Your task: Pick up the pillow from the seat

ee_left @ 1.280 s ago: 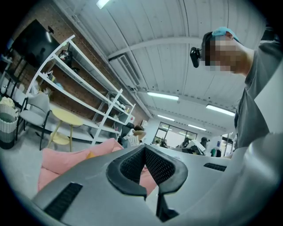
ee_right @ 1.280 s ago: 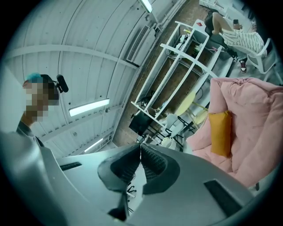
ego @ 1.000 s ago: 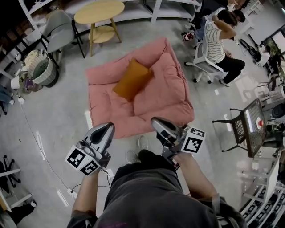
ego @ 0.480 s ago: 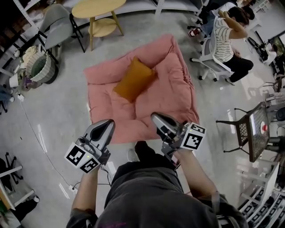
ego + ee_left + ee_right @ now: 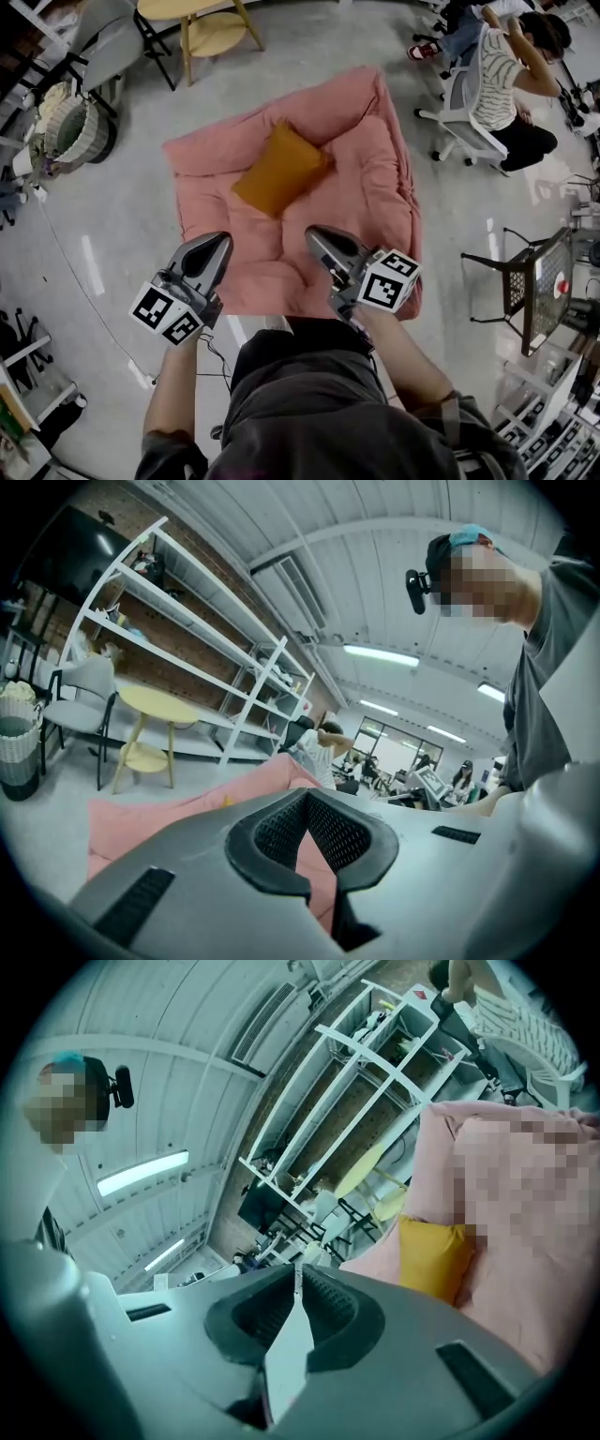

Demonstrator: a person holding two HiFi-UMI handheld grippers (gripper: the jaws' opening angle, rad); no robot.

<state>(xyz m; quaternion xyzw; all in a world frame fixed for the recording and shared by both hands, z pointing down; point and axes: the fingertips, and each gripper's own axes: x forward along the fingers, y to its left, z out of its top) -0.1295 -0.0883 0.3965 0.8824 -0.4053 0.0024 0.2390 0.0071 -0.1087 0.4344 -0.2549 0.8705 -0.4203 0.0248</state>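
A: Pillow (image 5: 279,171) lies on the pink seat (image 5: 366,178), ahead of the left gripper (image 5: 217,246) and right gripper (image 5: 317,236).
B: Approach step, I'd judge. Both are closed (nothing between the jaws); next, reach forward and open one.

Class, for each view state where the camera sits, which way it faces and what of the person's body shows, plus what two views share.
Head view: worn by the person, facing down at seat and pillow; shows forearms, torso, left hand-held gripper, right hand-held gripper.
Left gripper view: on that gripper, along shut jaws over the seat to shelves; torso at right.
Right gripper view: likewise, towards the pillow; head at left.
Shared: pillow, head and right gripper views.
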